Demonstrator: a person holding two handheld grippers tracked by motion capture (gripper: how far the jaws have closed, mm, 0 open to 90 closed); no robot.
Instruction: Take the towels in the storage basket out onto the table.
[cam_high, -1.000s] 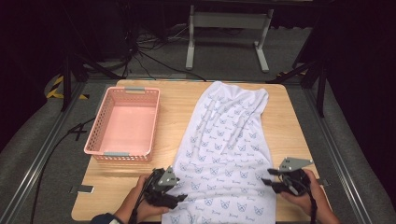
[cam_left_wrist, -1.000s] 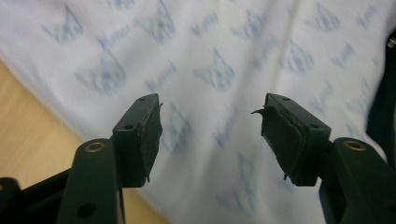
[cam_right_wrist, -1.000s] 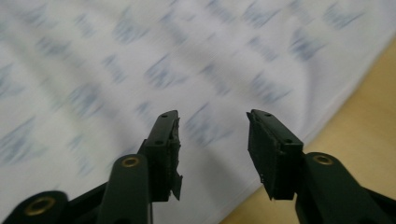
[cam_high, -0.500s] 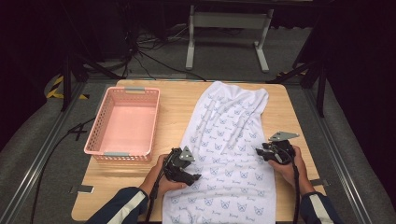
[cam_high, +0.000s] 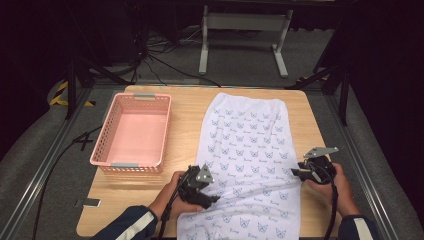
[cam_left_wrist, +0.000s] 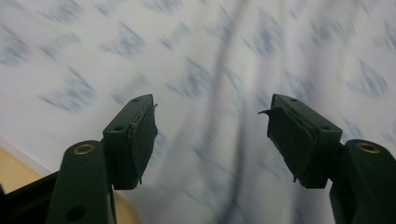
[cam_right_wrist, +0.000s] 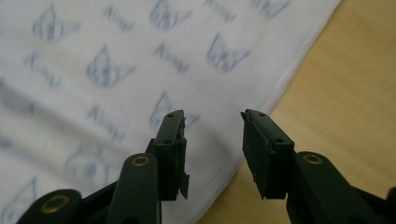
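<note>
One white towel (cam_high: 250, 150) printed with blue cat faces lies on the one wooden worktop (cam_high: 185, 125). One pink plastic basket (cam_high: 133, 133) stands there too. Two grippers are present, a left gripper (cam_high: 212, 199) and a right gripper (cam_high: 296, 172), each with two black jaws, and two hands hold them. One metal stand (cam_high: 243, 30) is on the floor beyond.

A white towel (cam_high: 250, 155) printed with small blue cat faces lies spread lengthwise along the table; its far end lies flat. Creases run across its near part, between its long edges
</note>
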